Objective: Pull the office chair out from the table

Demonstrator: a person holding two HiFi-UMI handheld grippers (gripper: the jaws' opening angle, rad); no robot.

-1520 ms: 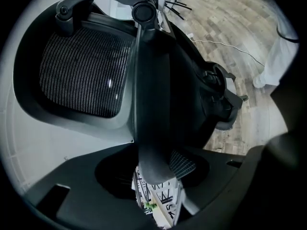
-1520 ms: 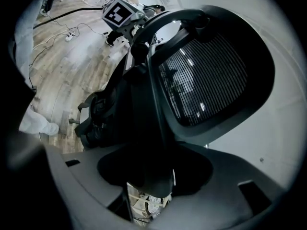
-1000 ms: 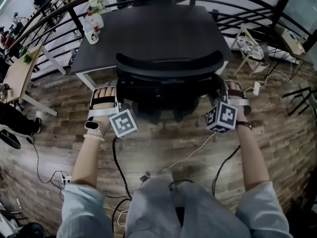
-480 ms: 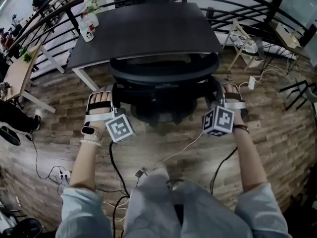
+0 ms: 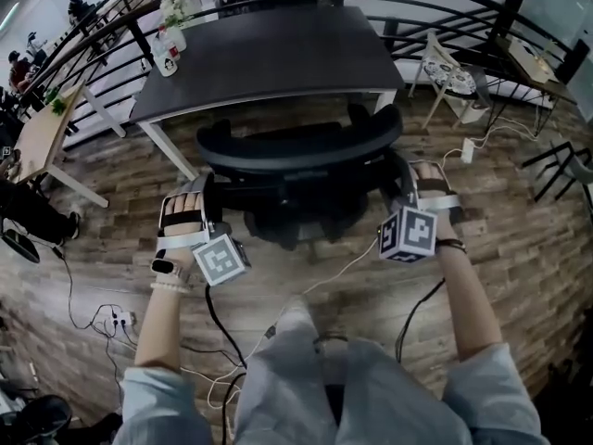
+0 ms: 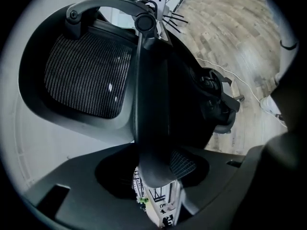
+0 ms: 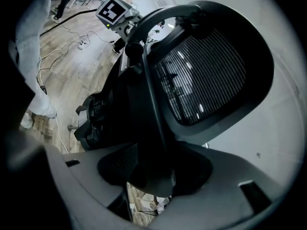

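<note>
In the head view the black office chair [image 5: 296, 144] stands on the wooden floor just in front of the dark table [image 5: 269, 58], with its mesh backrest toward me. My left gripper [image 5: 209, 191] is shut on the chair's left armrest [image 6: 151, 104], which fills the gap between its jaws. My right gripper [image 5: 404, 171] is shut on the right armrest [image 7: 148, 128] in the same way. Each gripper view shows the mesh backrest [image 6: 86, 75] [image 7: 206, 75] from the side. The chair's base is mostly hidden under the seat.
A bottle and flowers [image 5: 169, 44] stand on the table's far left corner. A black railing runs behind the table. A light wooden table [image 5: 37, 137] is at the left and a folding stand [image 5: 454, 77] at the right. Cables and a power strip [image 5: 113, 319] lie on the floor near my legs.
The chair has rolled back from under the table toward me, so floor now shows between them. Both grippers came back with it, still closed on the armrests.
</note>
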